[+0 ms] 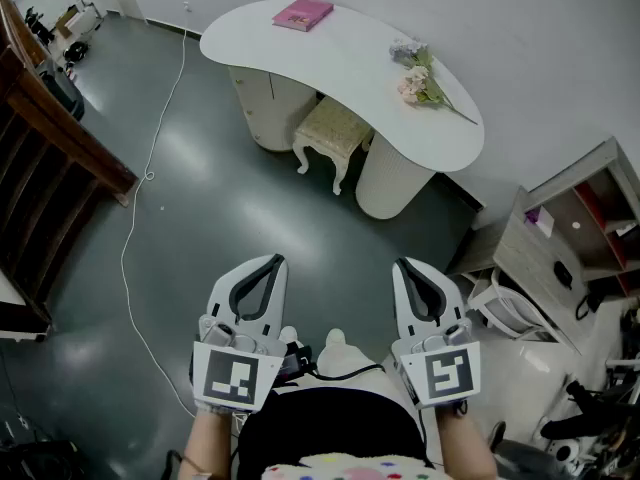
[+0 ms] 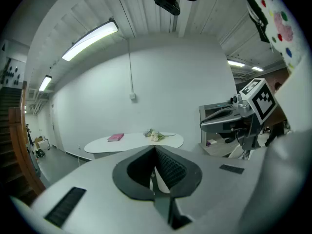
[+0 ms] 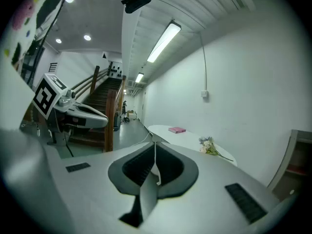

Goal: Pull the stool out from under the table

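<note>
A cream stool (image 1: pixel 330 133) with curved legs stands tucked under the front edge of a white kidney-shaped table (image 1: pixel 340 68) against the far wall. My left gripper (image 1: pixel 272 262) and right gripper (image 1: pixel 403 265) are held side by side low in the head view, well short of the stool, both shut and holding nothing. The left gripper view shows its jaws (image 2: pixel 155 148) closed tip to tip, with the table (image 2: pixel 131 143) far behind. In the right gripper view, the jaws (image 3: pixel 154 144) are likewise closed, the table (image 3: pixel 187 140) beyond.
A pink book (image 1: pixel 302 14) and a flower bunch (image 1: pixel 420 76) lie on the table. A white cable (image 1: pixel 140 188) trails over the grey floor. A wooden stair rail (image 1: pixel 60 138) runs at left; a shelf unit (image 1: pixel 570 238) and a white basket (image 1: pixel 510 313) stand at right.
</note>
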`<move>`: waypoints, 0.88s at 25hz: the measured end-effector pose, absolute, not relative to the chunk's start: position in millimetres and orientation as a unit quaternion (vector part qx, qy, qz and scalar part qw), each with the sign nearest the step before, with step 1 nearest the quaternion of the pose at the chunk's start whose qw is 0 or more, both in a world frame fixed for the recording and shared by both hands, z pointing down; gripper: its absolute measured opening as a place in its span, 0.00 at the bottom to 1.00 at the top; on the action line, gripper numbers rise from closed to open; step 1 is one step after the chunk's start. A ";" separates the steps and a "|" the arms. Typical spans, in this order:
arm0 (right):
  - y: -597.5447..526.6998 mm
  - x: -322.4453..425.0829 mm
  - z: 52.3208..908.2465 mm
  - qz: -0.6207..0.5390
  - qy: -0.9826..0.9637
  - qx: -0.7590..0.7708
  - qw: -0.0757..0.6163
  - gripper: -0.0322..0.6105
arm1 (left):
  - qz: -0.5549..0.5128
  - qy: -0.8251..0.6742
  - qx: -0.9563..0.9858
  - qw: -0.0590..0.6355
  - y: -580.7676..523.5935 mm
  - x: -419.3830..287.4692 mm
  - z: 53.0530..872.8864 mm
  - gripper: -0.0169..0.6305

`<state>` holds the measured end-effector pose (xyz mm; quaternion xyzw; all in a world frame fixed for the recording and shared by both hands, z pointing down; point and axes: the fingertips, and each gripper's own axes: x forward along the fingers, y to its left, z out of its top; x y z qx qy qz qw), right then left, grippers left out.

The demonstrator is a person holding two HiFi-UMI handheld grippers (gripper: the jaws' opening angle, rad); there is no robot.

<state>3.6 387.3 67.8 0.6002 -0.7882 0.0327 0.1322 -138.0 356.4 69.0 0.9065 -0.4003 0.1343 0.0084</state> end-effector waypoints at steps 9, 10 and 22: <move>384.2 6.3 72.5 0.037 -0.792 0.595 0.135 0.11 | 0.136 -0.399 0.907 0.006 353.3 -132.7 70.5 0.05; 383.7 6.8 72.6 0.037 -0.792 0.594 0.136 0.11 | 0.136 -0.400 0.906 0.007 352.8 -132.3 70.3 0.05; 377.0 12.1 72.5 0.050 -0.796 0.591 0.120 0.11 | 0.136 -0.412 0.901 0.005 350.7 -130.5 68.7 0.05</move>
